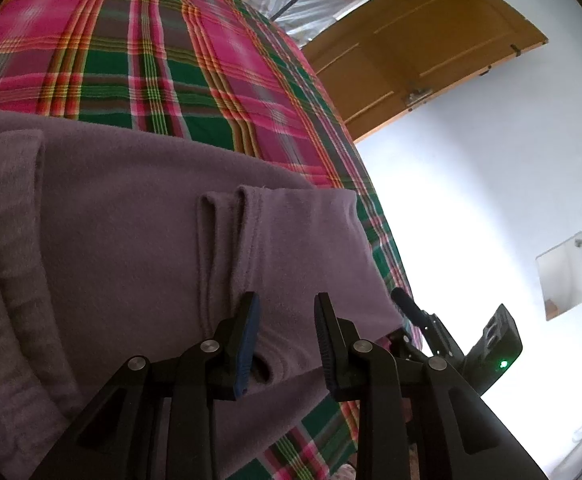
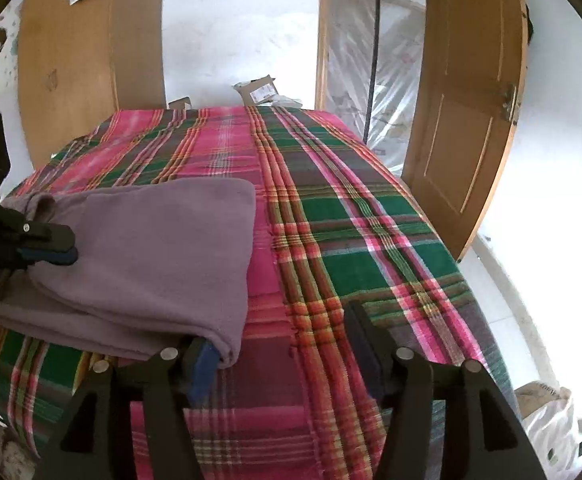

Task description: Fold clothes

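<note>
1 garment: a mauve fleece piece point(image 2: 159, 256), folded over in layers, lying on the near-left part of a bed w/ a pink/green/orange plaid cover point(image 2: 331, 220). Rest of the cover is bare fabric. In the left wrist view the fleece point(image 1: 131, 240) fills the foreground; 2 narrow tube-like folds run side by side toward the gripper, and a thicker rolled edge sits at far left.

2 grippers. Left gripper point(image 1: 287, 344): jaws apart at a moderate gap, hovering right at the fleece's near edge, its blue-padded finger point(image 1: 247, 344) against or just over the cloth; nothing pinched between the fingers. In the right wrist view it point(image 2: 57, 250) comes in from the left edge over the garment's left side; from there can't tell the gap.

Right gripper point(image 2: 283, 344): jaws spread wide, over the plaid cover; its left finger w/ the blue pad point(image 2: 205, 364) is touching or just beside the fleece's near-right corner, the other finger well apart on bare cover. Not holding anything.

Around: 1 open wooden door point(image 2: 463, 120) at right, plastic sheeting point(image 2: 363, 60) in the doorway behind it, a wooden panel point(image 2: 87, 52) at left, a cardboard box point(image 2: 259, 90) past the far end of the bed, white walls, a bag point(image 2: 551, 420) on the floor at lower right.
</note>
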A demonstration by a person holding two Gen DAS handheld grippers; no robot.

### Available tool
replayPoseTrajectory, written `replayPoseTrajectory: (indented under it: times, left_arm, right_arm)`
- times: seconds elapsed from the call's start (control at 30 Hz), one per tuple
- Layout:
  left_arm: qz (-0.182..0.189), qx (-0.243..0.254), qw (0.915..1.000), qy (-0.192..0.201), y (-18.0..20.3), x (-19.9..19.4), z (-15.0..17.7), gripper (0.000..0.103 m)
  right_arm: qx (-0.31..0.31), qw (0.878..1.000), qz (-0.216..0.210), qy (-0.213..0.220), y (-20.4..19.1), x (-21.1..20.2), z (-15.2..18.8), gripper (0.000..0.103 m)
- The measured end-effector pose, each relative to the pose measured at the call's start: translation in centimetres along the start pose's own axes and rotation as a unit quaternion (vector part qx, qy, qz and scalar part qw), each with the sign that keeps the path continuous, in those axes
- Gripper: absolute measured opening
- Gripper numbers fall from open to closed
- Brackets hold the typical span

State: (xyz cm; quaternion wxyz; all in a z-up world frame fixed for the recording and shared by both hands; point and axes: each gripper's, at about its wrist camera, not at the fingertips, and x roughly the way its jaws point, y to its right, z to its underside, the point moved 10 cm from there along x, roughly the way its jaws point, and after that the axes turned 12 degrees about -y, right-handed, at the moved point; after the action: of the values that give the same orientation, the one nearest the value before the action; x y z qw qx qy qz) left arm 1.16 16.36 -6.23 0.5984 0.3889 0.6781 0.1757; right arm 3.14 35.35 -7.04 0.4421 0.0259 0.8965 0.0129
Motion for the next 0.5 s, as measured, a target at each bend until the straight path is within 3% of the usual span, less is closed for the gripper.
replayPoseTrajectory:
  times: [0.13,0.3,0.4,0.5]
  left_arm:
    - [-0.013,0.012,0.9998,-0.002,0.2,-0.1,0.4,0.029]
    - [-0.007,0.008,0.9999,-0.001,-0.1,-0.3,0.5,0.029]
    - [-0.01,0.009,0.9999,-0.001,0.0,-0.3,0.4,0.029]
    - [-0.016,0.015,0.9998,0.0,0.0,-0.1,0.4,0.029]
  right_arm:
    - [-0.015,1.0,-0.003,-0.005,0.0,-0.3,0.3,0.059]
    - [-0.015,0.997,-0.056,-0.043,0.3,-1.0,1.0,0.058]
    - [-0.005,0.993,-0.099,-0.057,0.4,-2.2,1.3,0.052]
    - [0.018,0.988,-0.149,-0.039,0.1,-3.4,0.5,0.051]
